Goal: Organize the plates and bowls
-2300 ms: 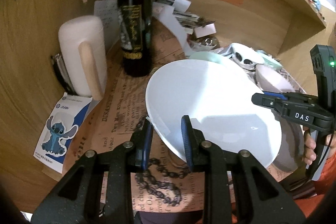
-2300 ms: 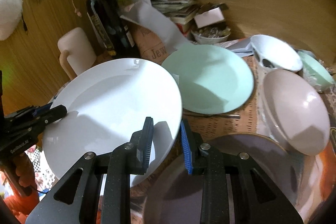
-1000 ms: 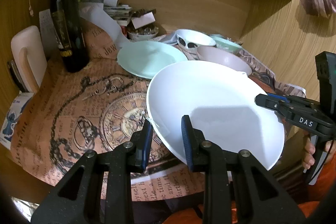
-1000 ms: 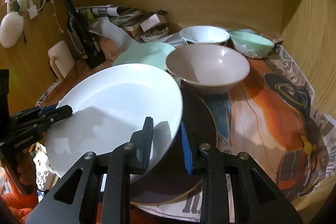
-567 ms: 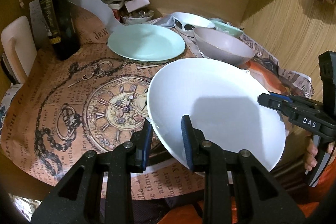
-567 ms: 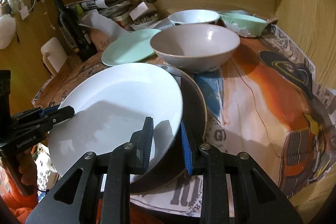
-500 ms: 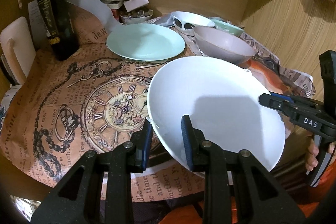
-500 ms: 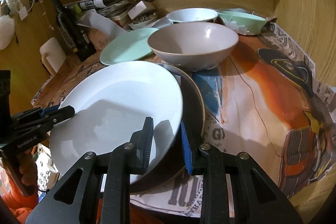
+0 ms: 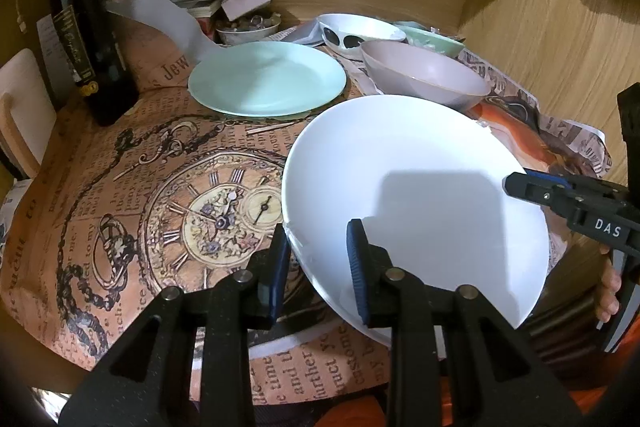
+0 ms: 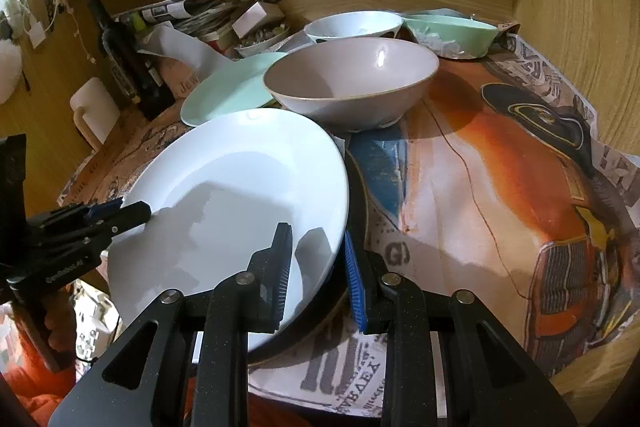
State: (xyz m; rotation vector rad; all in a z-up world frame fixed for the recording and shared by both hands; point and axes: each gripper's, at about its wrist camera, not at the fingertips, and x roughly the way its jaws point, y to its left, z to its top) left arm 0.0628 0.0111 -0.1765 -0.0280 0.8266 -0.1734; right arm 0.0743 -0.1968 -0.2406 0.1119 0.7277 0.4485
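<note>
Both grippers hold one large white plate by opposite edges, above the table's near edge. My left gripper is shut on its left rim; my right gripper is shut on its right rim, and shows in the left wrist view. The plate hangs just over a dark plate lying under it. A mint plate, a pinkish-grey bowl, a white patterned bowl and a mint bowl stand further back.
A dark wine bottle and a white cutting board stand at the left. Newspapers, a small box and a dish of small items crowd the back. Wooden walls close the back and right. A printed paper cover lies on the table.
The white plate, held by both grippers, has moved right and lower, away from the bottle and over the dark plate. The grip has not changed.
</note>
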